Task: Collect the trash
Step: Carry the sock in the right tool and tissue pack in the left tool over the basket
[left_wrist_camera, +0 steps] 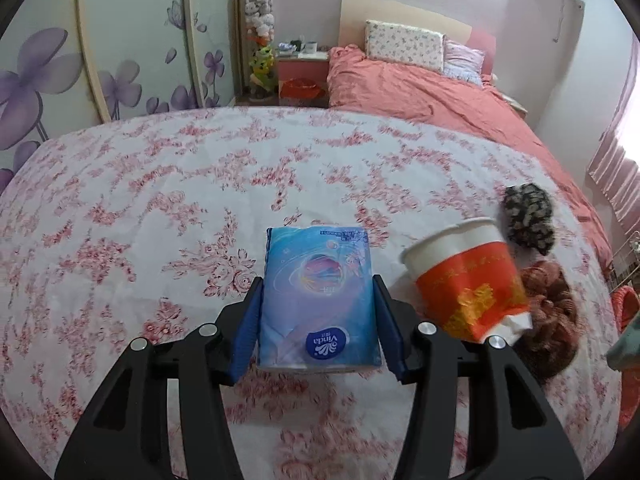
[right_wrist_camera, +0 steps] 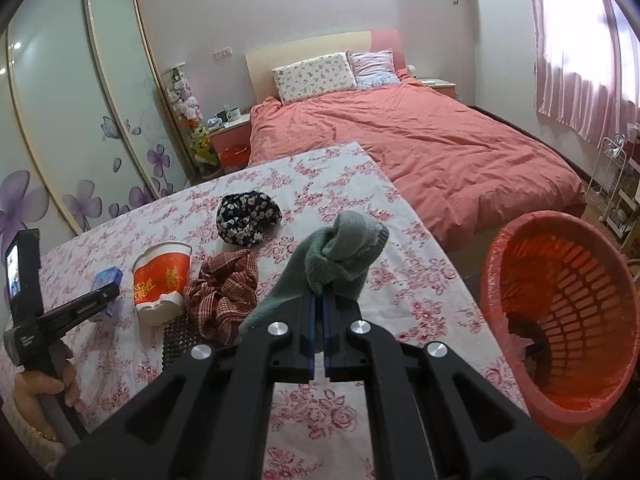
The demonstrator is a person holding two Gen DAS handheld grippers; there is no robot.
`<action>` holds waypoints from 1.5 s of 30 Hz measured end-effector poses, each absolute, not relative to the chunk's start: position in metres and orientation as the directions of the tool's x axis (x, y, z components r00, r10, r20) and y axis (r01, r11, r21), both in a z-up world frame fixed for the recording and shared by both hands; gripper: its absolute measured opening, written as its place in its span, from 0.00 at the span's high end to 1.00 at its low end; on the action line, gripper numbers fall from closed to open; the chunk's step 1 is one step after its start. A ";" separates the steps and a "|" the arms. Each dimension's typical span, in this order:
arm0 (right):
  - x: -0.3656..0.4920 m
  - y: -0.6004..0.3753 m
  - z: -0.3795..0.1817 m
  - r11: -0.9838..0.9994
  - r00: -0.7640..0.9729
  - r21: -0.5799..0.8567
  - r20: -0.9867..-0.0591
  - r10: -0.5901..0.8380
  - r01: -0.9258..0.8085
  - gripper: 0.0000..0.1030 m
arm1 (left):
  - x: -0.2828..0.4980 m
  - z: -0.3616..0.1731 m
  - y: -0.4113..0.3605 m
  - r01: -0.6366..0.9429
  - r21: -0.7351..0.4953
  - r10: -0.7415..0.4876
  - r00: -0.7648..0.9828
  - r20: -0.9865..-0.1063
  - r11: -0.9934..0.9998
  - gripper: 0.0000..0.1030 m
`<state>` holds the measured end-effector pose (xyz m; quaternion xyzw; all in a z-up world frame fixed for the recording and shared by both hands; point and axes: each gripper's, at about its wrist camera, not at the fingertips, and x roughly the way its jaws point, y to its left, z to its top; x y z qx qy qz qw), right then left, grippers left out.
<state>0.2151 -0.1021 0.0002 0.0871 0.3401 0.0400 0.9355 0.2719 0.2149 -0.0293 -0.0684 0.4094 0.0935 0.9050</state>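
My left gripper (left_wrist_camera: 318, 300) has its blue pads on both sides of a blue Vinda tissue pack (left_wrist_camera: 318, 296) that lies on the flowered tablecloth (left_wrist_camera: 160, 184); whether the pads press it I cannot tell. A crushed red and white paper cup (left_wrist_camera: 468, 280) lies on its side just right of the pack. My right gripper (right_wrist_camera: 320, 304) is shut on a grey-green sock (right_wrist_camera: 340, 252) and holds it above the table's right side. The left gripper (right_wrist_camera: 102, 296), the pack (right_wrist_camera: 106, 278) and the cup (right_wrist_camera: 160, 284) also show in the right wrist view.
A red plaid cloth (right_wrist_camera: 224, 296) and a black flowered cloth (right_wrist_camera: 246, 218) lie beside the cup. A black studded item (right_wrist_camera: 176, 338) lies below the cup. An orange basket (right_wrist_camera: 560, 320) with a liner stands on the floor right of the table. A bed (right_wrist_camera: 420, 148) is behind.
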 end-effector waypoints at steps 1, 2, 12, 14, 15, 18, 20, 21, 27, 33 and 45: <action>0.213 -0.103 0.002 0.982 0.769 0.189 -0.626 0.131 -0.014 0.96 | 0.269 -0.025 0.212 -0.218 -0.046 0.111 0.656 -0.747 0.975 0.49; 0.211 -0.105 0.003 0.982 0.772 0.188 -0.623 0.130 -0.013 0.96 | 0.265 -0.019 0.208 -0.208 -0.049 0.105 0.666 -0.739 0.977 0.49; 0.181 -0.125 0.024 0.993 0.828 0.120 -0.559 0.049 0.023 0.96 | 0.237 0.027 0.160 -0.083 -0.059 0.023 0.748 -0.664 0.995 0.49; 0.175 -0.131 0.028 0.995 0.838 0.098 -0.545 0.026 0.034 0.96 | 0.232 0.033 0.146 -0.048 -0.061 -0.003 0.758 -0.652 0.997 0.49; 0.173 -0.134 0.030 0.995 0.843 0.088 -0.538 0.014 0.040 0.96 | 0.230 0.036 0.138 -0.030 -0.059 -0.015 0.764 -0.645 0.998 0.49; 0.167 -0.145 0.033 0.996 0.851 0.069 -0.525 -0.015 0.060 0.96 | 0.224 0.041 0.120 0.012 -0.054 -0.044 0.774 -0.632 0.998 0.49; 0.164 -0.151 0.034 0.995 0.854 0.063 -0.520 -0.030 0.074 0.96 | 0.222 0.044 0.107 0.042 -0.055 -0.067 0.777 -0.626 0.998 0.49; 0.162 -0.156 0.034 0.995 0.855 0.059 -0.517 -0.040 0.083 0.96 | 0.220 0.044 0.102 0.054 -0.057 -0.078 0.778 -0.624 0.997 0.49; 0.151 -0.178 0.034 0.991 0.859 0.022 -0.500 -0.105 0.134 0.96 | 0.215 0.045 0.061 0.141 -0.053 -0.143 0.776 -0.614 0.989 0.49; 0.144 -0.202 0.031 0.982 0.853 0.002 -0.497 -0.162 0.188 0.96 | 0.214 0.041 0.025 0.212 -0.062 -0.205 0.759 -0.618 0.975 0.49; 0.130 -0.253 0.021 0.963 0.833 0.014 -0.505 -0.224 0.268 0.96 | 0.211 0.033 -0.031 0.327 -0.089 -0.309 0.717 -0.625 0.941 0.49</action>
